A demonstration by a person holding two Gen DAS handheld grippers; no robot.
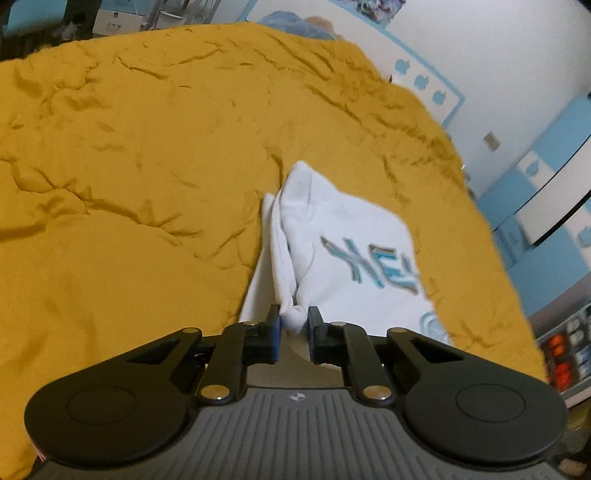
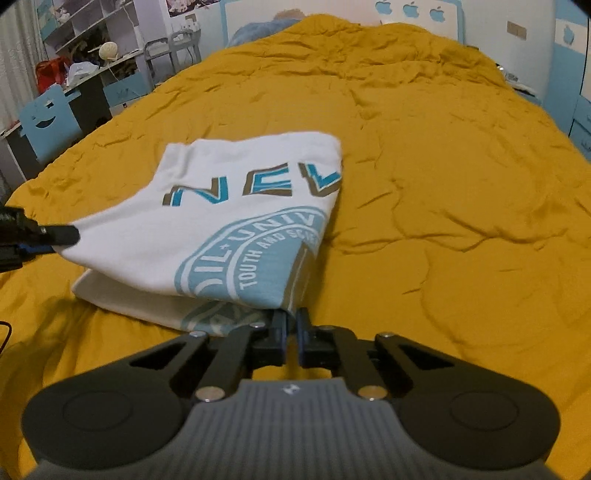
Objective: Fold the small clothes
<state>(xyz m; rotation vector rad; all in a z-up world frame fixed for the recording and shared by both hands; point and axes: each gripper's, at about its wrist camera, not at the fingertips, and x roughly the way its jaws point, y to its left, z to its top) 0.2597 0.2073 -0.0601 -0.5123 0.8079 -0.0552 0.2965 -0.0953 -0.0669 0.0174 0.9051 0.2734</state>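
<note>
Mustard-yellow rumpled quilt (image 2: 424, 192) covers the bed; blue-and-white cabinets (image 1: 546, 192) along the wall, cluttered white shelving (image 2: 85, 22) and a blue chair (image 2: 48, 118) at the far left. White folded cotton T-shirt with blue lettering (image 2: 229, 221) lies on the quilt, near edge lifted. Left gripper (image 1: 293, 321) pinches a bunched white corner between its pads. Right gripper (image 2: 291, 325) is clamped on the printed corner. Nothing else lies on the quilt near the shirt.
</note>
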